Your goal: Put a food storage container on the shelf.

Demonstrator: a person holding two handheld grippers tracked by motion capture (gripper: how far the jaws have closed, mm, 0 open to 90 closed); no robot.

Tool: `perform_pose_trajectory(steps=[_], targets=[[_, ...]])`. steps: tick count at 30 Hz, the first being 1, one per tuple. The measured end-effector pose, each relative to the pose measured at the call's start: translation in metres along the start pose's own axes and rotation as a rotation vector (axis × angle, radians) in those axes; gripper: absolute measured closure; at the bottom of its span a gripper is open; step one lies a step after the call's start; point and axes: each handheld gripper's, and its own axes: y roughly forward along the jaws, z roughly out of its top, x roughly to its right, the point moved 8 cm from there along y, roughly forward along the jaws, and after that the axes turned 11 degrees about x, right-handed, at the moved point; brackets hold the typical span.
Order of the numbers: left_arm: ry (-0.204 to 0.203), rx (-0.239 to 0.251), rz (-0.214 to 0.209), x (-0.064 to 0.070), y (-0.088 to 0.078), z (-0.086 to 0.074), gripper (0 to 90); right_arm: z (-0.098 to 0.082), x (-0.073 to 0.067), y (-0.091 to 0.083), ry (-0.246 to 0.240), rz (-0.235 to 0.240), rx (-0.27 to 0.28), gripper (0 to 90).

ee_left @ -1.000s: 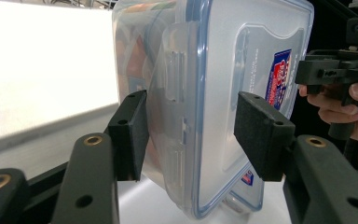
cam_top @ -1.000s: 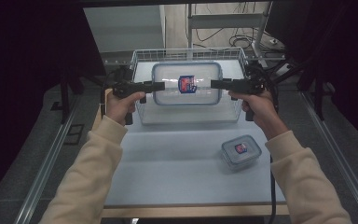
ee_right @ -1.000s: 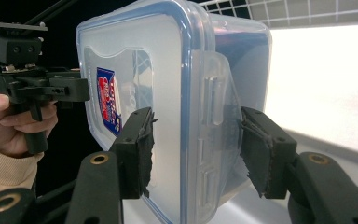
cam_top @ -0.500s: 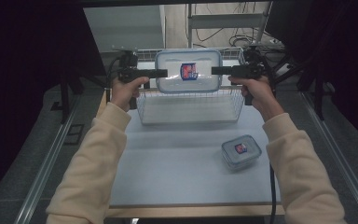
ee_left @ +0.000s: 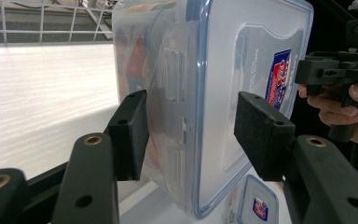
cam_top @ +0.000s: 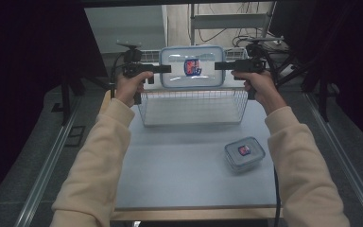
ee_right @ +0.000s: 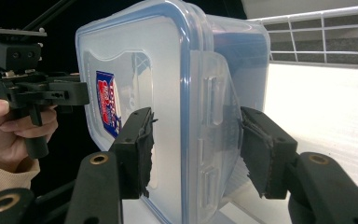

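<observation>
Big box held up over the wire basket

Both tongs, left (cam_top: 166,69) and right (cam_top: 220,65), squeeze the ends of the big box (cam_top: 191,66), tilted above the wire basket (cam_top: 192,107) at the counter's (cam_top: 184,163) far edge. Next, I think, carry it slowly and level. A small box (cam_top: 244,153) sits near the right edge; the room is dark.

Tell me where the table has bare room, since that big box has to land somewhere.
The near table is bare between the wire basket and the front edge, left of the small container. The basket's floor also looks empty. It is crowded up high, where both grippers clamp the large container.
</observation>
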Motion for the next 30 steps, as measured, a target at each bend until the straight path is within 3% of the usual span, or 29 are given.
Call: perform_pose_trajectory(steps=[4, 5, 10, 18, 19, 22, 23, 24, 25, 30], targets=[[-0.020, 0.005, 0.000, -0.002, 0.002, 0.003, 46.5, 0.000, 0.003, 0.001, 0.024, -0.001, 0.000, 46.3], [-0.043, 0.012, 0.003, -0.003, 0.004, 0.004, 46.4, 0.001, 0.004, 0.003, 0.033, -0.008, 0.006, 45.6], [-0.061, 0.013, 0.014, -0.006, 0.008, 0.006, 45.3, 0.003, 0.007, 0.007, 0.055, -0.036, 0.012, 43.0], [-0.156, 0.032, 0.011, -0.017, 0.017, 0.009, 41.9, 0.007, 0.014, 0.022, 0.138, -0.100, 0.012, 36.7], [-0.183, 0.030, 0.004, -0.019, 0.020, 0.008, 40.9, 0.006, 0.015, 0.023, 0.152, -0.107, 0.015, 35.3], [-0.182, 0.031, 0.013, -0.022, 0.021, 0.007, 40.0, 0.005, 0.018, 0.026, 0.181, -0.125, 0.019, 31.6], [-0.170, 0.028, 0.022, -0.022, 0.022, 0.006, 39.5, 0.001, 0.021, 0.029, 0.207, -0.154, 0.012, 23.0], [-0.147, 0.027, 0.051, -0.023, 0.022, 0.005, 35.9, -0.002, 0.022, 0.031, 0.230, -0.148, -0.004, 22.4], [-0.135, 0.031, 0.065, -0.023, 0.021, 0.004, 35.3, -0.003, 0.024, 0.032, 0.231, -0.142, 0.000, 23.6], [-0.137, 0.046, 0.051, -0.023, 0.017, 0.003, 32.2, -0.005, 0.023, 0.030, 0.227, -0.151, 0.038, 21.4]])
